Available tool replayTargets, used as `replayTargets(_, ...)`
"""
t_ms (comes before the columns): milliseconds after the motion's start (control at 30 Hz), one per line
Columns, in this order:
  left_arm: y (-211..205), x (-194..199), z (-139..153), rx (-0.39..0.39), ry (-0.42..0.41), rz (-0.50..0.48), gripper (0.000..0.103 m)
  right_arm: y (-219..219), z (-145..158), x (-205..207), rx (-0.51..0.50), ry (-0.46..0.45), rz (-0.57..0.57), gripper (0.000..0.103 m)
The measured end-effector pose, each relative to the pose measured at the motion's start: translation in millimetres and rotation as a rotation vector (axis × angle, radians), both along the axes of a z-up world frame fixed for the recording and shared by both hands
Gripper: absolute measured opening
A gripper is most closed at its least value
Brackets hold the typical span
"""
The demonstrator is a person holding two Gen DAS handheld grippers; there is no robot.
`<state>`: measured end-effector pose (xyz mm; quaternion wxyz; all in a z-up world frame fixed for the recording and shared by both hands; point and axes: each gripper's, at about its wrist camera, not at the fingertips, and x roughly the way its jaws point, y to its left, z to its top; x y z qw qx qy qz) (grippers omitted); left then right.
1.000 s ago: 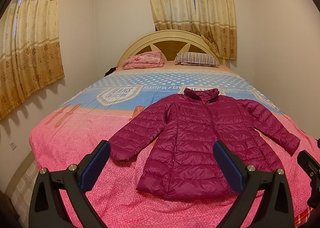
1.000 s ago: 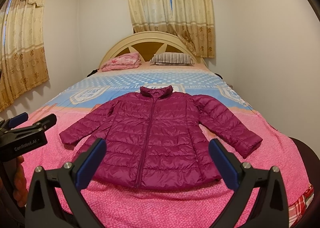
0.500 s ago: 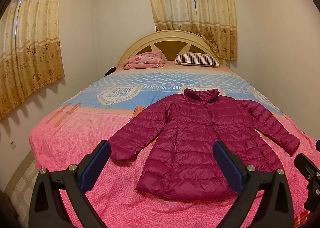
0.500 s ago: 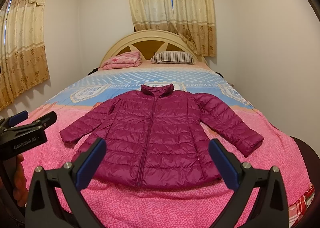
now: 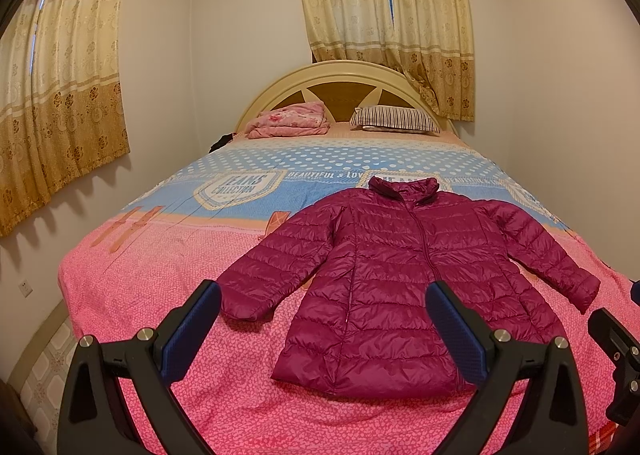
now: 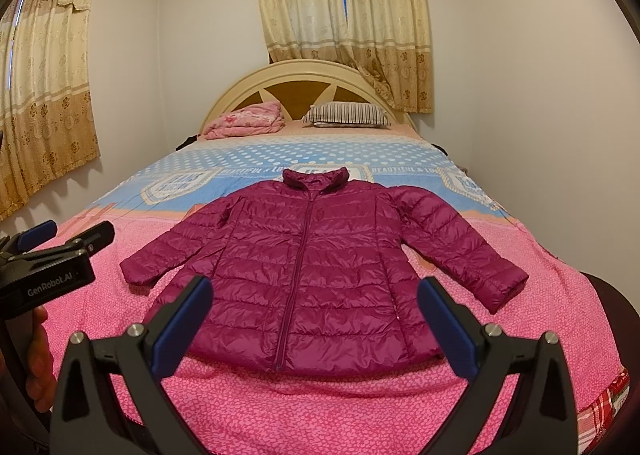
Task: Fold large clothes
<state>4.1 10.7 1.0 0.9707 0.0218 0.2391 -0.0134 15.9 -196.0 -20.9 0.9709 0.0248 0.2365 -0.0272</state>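
While flat (zipped), jacket (image 6: 308, 279) tops bed (image 6: 280, 407).

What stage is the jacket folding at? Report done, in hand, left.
Done: the jacket lies spread flat on the bed, zipped, sleeves out. In hand: nothing; the left gripper and right gripper are open, off the fabric. Left: every fold.

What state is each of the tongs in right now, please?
Left tongs: open, holding nothing, above the jacket.
Right tongs: open, holding nothing.
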Motion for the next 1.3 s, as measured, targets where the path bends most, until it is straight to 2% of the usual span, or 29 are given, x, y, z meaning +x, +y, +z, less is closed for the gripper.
replayTargets(567, 0.3, 0.4, -1.7, 0.000, 0.001, 0.000, 0.102, 0.4, -2.5, 0.7, 0.000, 0.001, 0.001, 0.103)
replayTargets(833, 0.7, 26.4, -21.5, 0.016, 0.031, 0.009, 0.102, -8.9, -20.1, 13.8, 0.017, 0.026, -0.015, 0.103)
replayTargets(1033, -8.9, 73.4, -51.9, 0.083, 0.069, -0.015, 0.102, -58.6, -47.6, 55.5, 0.045, 0.082, -0.106, 0.103)
replayTargets(1133, -10.5, 105.0, -61.1, 0.087, 0.102, -0.033, 0.102, -102.7, -65.0, 74.6, 0.101, 0.146, -0.193, 0.103)
replayTargets(1300, -14.1, 145.4, -62.7, 0.126, 0.095, -0.035, 0.102, -186.1, -83.0, 86.2, 0.176, 0.194, -0.371, 0.103)
